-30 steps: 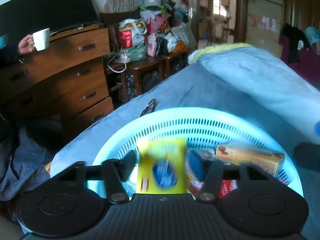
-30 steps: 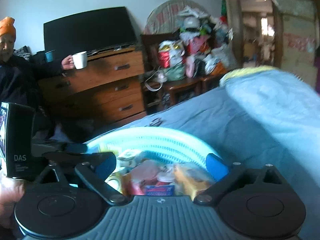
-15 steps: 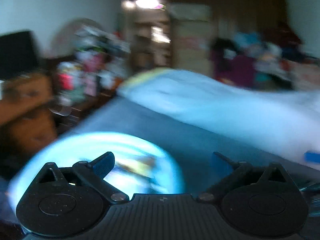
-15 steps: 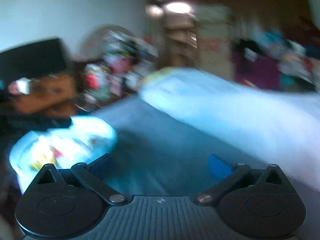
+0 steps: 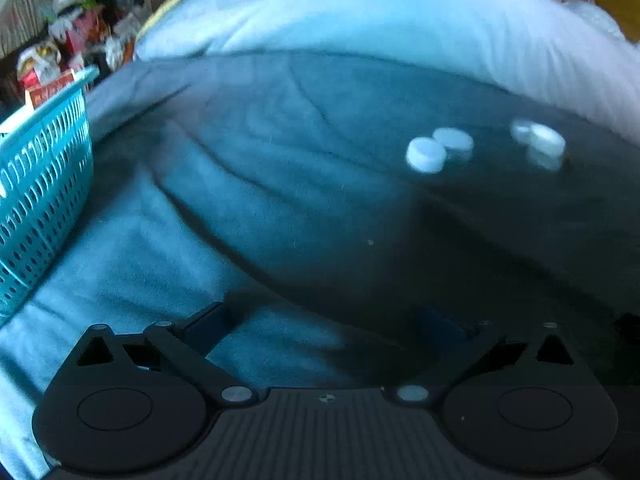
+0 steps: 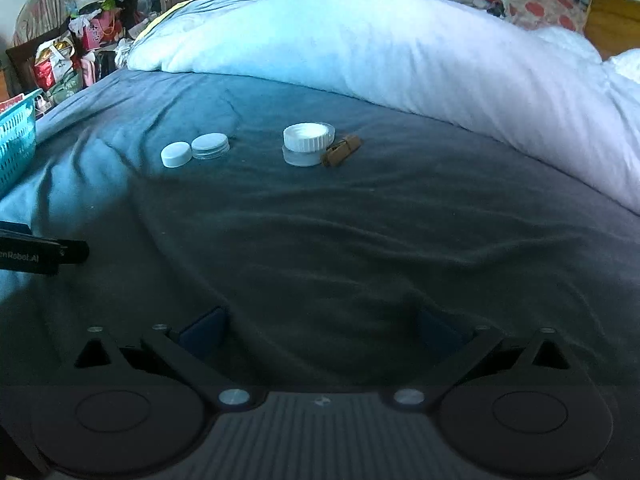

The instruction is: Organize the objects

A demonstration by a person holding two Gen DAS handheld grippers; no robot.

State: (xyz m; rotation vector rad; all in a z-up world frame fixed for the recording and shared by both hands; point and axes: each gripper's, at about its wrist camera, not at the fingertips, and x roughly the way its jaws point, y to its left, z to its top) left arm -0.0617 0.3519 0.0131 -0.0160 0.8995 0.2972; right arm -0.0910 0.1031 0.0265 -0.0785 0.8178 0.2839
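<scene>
On the dark grey bedsheet lie a small white cap (image 6: 176, 154) touching a flat clear-sided lid (image 6: 210, 146), a white-lidded jar (image 6: 307, 143) and a small brown bundle (image 6: 341, 149) against the jar's right side. The left wrist view shows the cap (image 5: 425, 155), the lid (image 5: 453, 142) and the jar (image 5: 543, 146), blurred. A teal perforated basket (image 5: 40, 184) stands at the left, seen also as the basket's corner (image 6: 16, 140). My left gripper (image 5: 326, 330) is open and holds nothing, just above the sheet. My right gripper (image 6: 322, 334) is open too, well short of the objects.
A thick white duvet (image 6: 400, 52) is rolled along the far side of the bed. Piles of bags and clutter (image 6: 80, 32) fill the back left. The left gripper's body (image 6: 40, 256) juts in at the right wrist view's left edge.
The left gripper let go of the yellow packet over the basket. Both grippers swung right, away from the basket, and now face the caps and jar on the bed.
</scene>
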